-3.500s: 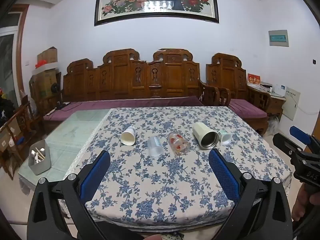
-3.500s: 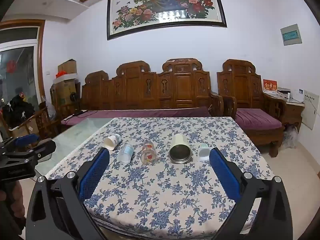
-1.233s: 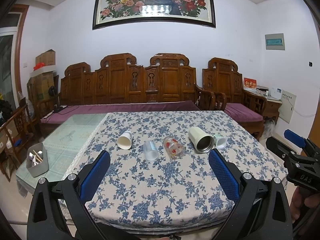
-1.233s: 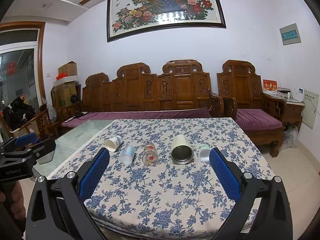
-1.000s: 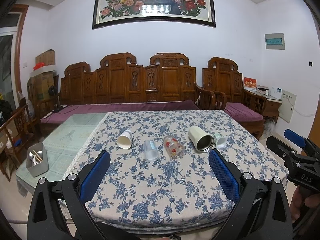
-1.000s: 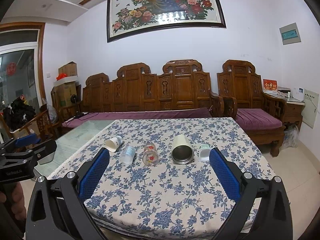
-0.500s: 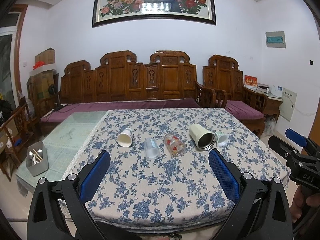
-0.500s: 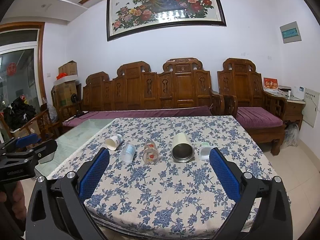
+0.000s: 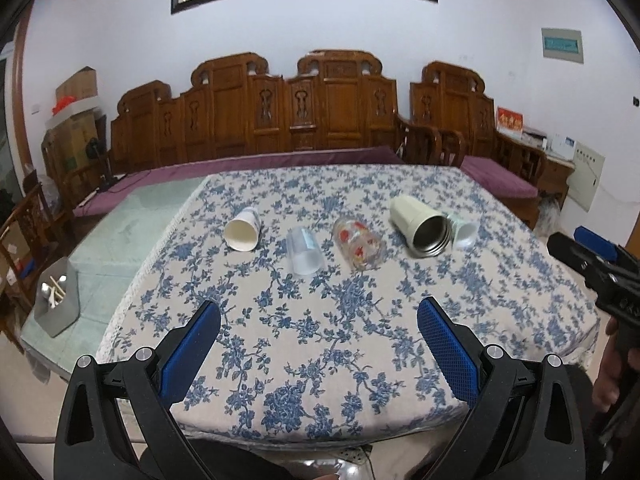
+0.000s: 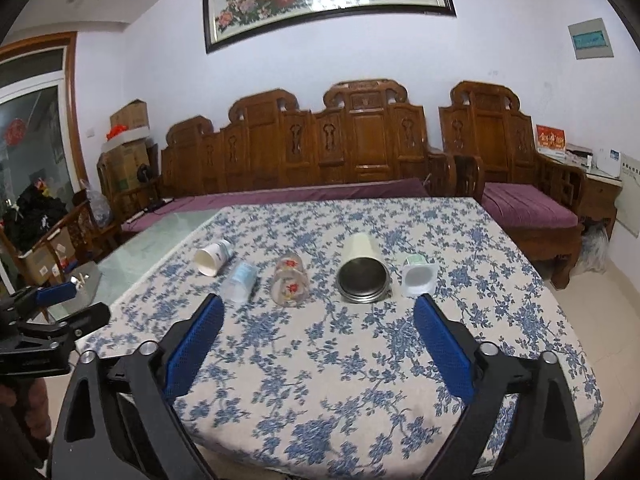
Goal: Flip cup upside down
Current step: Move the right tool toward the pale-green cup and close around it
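Several cups lie on their sides in a row on the floral tablecloth (image 9: 320, 320). From the left: a white paper cup (image 9: 241, 233) (image 10: 213, 259), a clear plastic cup (image 9: 304, 251) (image 10: 241, 281), a glass with red flowers (image 9: 359, 248) (image 10: 290, 283), a cream steel-lined tumbler (image 9: 420, 226) (image 10: 363, 269) and a small white-green cup (image 9: 463, 231) (image 10: 418, 274). My left gripper (image 9: 319, 330) is open and empty above the near table edge. My right gripper (image 10: 318, 322) is open and empty, short of the cups.
A carved wooden bench (image 9: 304, 112) with purple cushions stands behind the table. A glass tabletop (image 9: 120, 240) extends left of the cloth. A grey utensil box (image 9: 56, 304) sits at its left edge. The right gripper shows at the right of the left wrist view (image 9: 596, 264).
Both grippers have tilted down and moved closer to the table; the cups now sit lower and larger in both views. The cups have not moved. Both jaws stay open.
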### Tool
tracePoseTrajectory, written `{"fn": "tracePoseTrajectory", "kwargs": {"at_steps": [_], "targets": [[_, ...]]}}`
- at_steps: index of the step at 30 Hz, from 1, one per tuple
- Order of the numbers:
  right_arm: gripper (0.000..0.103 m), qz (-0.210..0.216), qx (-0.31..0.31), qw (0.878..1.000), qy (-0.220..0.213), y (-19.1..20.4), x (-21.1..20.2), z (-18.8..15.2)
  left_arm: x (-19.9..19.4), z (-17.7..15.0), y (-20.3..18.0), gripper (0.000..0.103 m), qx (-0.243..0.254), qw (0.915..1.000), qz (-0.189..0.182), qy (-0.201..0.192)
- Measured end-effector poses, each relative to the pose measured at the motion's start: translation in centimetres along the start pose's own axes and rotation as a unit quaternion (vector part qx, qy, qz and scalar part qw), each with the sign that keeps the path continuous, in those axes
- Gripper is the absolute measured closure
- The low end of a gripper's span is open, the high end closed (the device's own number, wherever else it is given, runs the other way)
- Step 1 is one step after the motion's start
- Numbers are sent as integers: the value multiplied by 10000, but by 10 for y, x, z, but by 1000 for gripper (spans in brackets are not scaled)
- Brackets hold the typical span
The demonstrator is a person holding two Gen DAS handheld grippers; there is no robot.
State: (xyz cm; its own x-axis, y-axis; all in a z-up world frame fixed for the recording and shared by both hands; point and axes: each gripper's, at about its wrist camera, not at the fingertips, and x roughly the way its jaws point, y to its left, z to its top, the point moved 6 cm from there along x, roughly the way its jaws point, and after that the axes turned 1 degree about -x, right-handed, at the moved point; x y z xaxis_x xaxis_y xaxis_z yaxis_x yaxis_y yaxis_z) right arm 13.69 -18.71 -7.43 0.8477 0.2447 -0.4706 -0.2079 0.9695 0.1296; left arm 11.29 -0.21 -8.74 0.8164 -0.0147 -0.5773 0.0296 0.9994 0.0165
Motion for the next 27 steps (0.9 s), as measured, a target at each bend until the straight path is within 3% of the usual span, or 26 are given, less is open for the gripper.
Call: {"fn": "tracePoseTrajectory", "kwargs": {"at_steps": [6,9,27], "targets": [[18,-25,80,9994,324,-28,47,7,30,11,-3,8,182,9996,-27,191],[34,-58,128,9985,536,-41,67,12,45,20,-5,8,174,9993,-102,300],[42,-189,136,9828,1830,-131,222,40,158,48,-20,8,231,9937,-464,996]]}}
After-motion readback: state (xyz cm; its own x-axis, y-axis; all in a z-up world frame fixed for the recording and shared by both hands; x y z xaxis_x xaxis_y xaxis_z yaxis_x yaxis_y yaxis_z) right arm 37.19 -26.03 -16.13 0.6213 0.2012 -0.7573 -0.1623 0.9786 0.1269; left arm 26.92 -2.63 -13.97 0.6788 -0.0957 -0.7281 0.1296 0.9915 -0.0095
